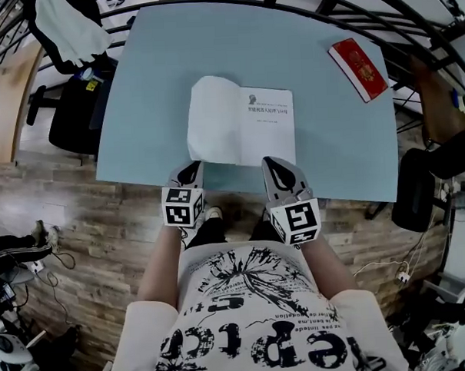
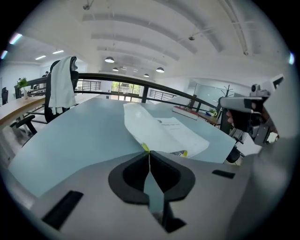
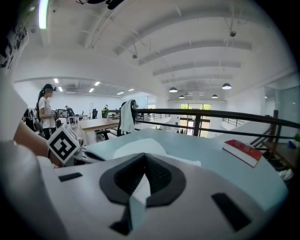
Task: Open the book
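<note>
The book (image 1: 241,127) lies open on the light blue table (image 1: 151,84), white pages up, its left leaf bulging upward, print on the right page. It also shows in the left gripper view as the open book (image 2: 164,131) and in the right gripper view as white pages (image 3: 140,149). My left gripper (image 1: 190,173) sits at the table's near edge just below the book's left corner, jaws shut and empty. My right gripper (image 1: 276,170) sits below the book's right corner, jaws also shut with nothing between them.
A red book (image 1: 358,68) lies at the table's far right. A black rail (image 1: 348,14) curves behind the table. A chair with a white garment (image 1: 72,34) stands at the left. Wooden floor (image 1: 80,210) lies below the near edge.
</note>
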Demonstrator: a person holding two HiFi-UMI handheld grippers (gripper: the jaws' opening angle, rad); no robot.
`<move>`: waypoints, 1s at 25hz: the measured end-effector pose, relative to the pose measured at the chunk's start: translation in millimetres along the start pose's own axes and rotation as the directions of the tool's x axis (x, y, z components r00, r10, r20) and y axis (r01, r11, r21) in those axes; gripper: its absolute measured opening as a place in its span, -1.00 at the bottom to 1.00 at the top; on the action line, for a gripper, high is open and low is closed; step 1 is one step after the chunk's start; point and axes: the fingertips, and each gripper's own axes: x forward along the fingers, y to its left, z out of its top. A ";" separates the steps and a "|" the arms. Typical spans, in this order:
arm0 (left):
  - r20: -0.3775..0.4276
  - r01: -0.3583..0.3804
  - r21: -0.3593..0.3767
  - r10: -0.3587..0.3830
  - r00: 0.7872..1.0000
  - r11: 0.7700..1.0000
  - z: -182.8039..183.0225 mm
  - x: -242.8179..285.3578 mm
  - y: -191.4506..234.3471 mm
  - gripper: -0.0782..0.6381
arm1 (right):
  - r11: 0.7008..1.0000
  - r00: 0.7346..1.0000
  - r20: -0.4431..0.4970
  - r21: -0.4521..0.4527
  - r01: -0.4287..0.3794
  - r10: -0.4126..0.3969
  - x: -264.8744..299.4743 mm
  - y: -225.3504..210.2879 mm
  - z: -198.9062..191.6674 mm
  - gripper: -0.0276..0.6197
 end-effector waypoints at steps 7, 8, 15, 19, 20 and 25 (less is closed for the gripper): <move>-0.154 -0.026 -0.155 0.002 0.988 0.988 -41.8 24.2 23.4 -0.72 | 0.999 0.999 -0.038 0.028 0.034 -0.033 8.3 -0.6 -21.9 -0.88; -0.173 -0.036 -0.170 0.006 0.985 0.985 -44.7 25.8 25.8 -0.71 | 0.999 0.998 -0.044 0.034 0.041 -0.039 9.8 -0.3 -25.0 -0.88; -0.231 -0.041 -0.194 -0.005 0.973 0.980 -47.0 23.8 24.5 -0.43 | 0.997 0.997 -0.041 0.051 0.063 -0.061 13.8 -0.4 -25.9 -0.88; -0.210 -0.105 -0.154 0.072 0.975 0.982 -43.0 12.7 30.1 -0.42 | 0.995 0.995 -0.004 0.033 0.097 -0.097 9.4 -12.1 -13.5 -0.88; -0.194 -0.123 -0.138 0.095 0.976 0.983 -38.4 9.8 31.8 -0.41 | 0.994 0.995 0.003 0.030 0.101 -0.101 8.4 -14.8 -11.1 -0.88; -0.057 -0.176 -0.063 0.173 0.983 0.982 5.6 -6.1 29.6 -0.40 | 0.995 0.995 0.027 0.015 0.098 -0.099 2.7 -24.4 0.0 -0.88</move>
